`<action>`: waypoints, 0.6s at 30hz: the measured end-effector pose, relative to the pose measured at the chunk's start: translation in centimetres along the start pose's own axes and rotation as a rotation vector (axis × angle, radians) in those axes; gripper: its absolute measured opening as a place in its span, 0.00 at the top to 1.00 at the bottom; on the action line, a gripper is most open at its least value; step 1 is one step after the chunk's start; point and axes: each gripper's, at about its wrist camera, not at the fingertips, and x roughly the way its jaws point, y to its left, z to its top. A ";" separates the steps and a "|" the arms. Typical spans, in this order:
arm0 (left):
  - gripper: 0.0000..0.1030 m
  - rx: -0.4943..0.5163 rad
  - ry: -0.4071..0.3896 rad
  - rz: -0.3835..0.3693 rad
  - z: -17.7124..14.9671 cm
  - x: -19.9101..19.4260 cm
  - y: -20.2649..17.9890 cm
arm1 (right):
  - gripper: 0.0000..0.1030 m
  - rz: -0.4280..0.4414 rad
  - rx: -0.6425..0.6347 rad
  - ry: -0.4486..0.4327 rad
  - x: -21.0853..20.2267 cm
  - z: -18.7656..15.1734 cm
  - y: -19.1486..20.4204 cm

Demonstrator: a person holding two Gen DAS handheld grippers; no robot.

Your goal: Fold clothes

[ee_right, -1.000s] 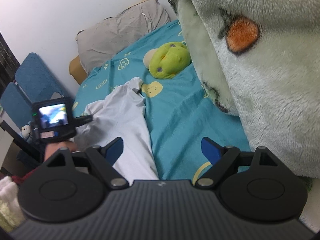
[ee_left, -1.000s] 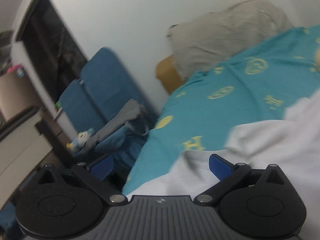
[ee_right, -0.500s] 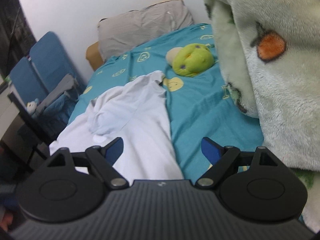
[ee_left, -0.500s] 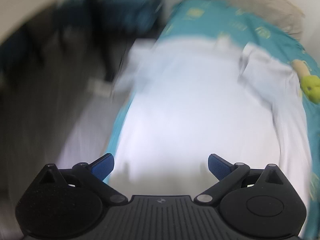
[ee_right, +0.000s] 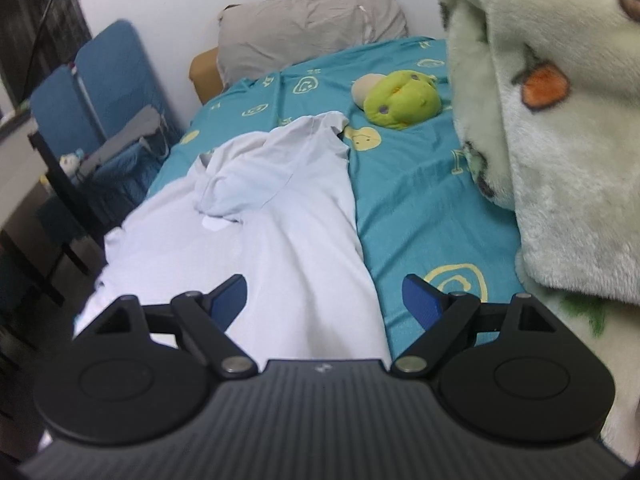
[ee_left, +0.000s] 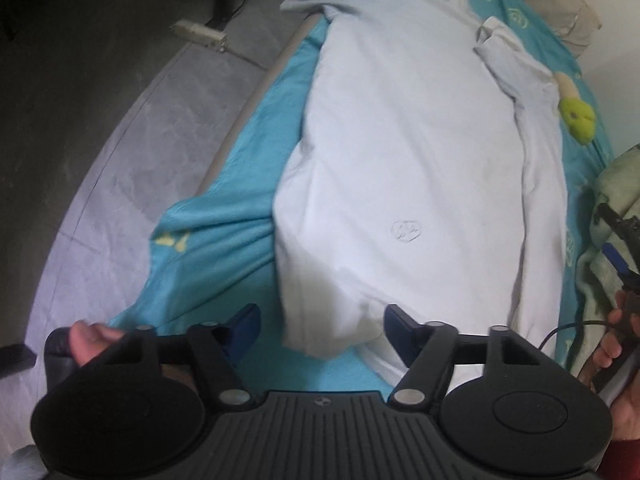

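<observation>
- A white garment is lying spread lengthwise on the bed, over the teal sheet with its yellow prints; it is looking like a shirt, with one sleeve turned in over the body at the far end.
- The left hand-held gripper is pointing steeply down at the near end of the garment. Its jaws have just been closing, yet the blue pads are standing apart; the hem corner is sitting between them in the picture, and neither pad is pressing on it.
- The right hand-held gripper is hanging over the garment's right edge with its jaws wide apart and nothing in them.
- A green plush toy, a grey pillow and a fluffy pale green blanket are sharing the bed, the toy just beside the tucked sleeve.
- As a judgement, the folding is barely getting under way: the garment is laid out fairly flat and perhaps one sleeve is folded in, but the other side is trailing toward the bed's edge and the body is not yet doubled over.
- What is remaining, it seems, is taking hold of the near hem, bringing it toward the collar and squaring up the bundle.
</observation>
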 end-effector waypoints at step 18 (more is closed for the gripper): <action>0.87 0.299 0.439 0.070 3.8 2.6 -3.7 | 0.16 0.048 -0.047 0.077 3.6 -1.1 1.3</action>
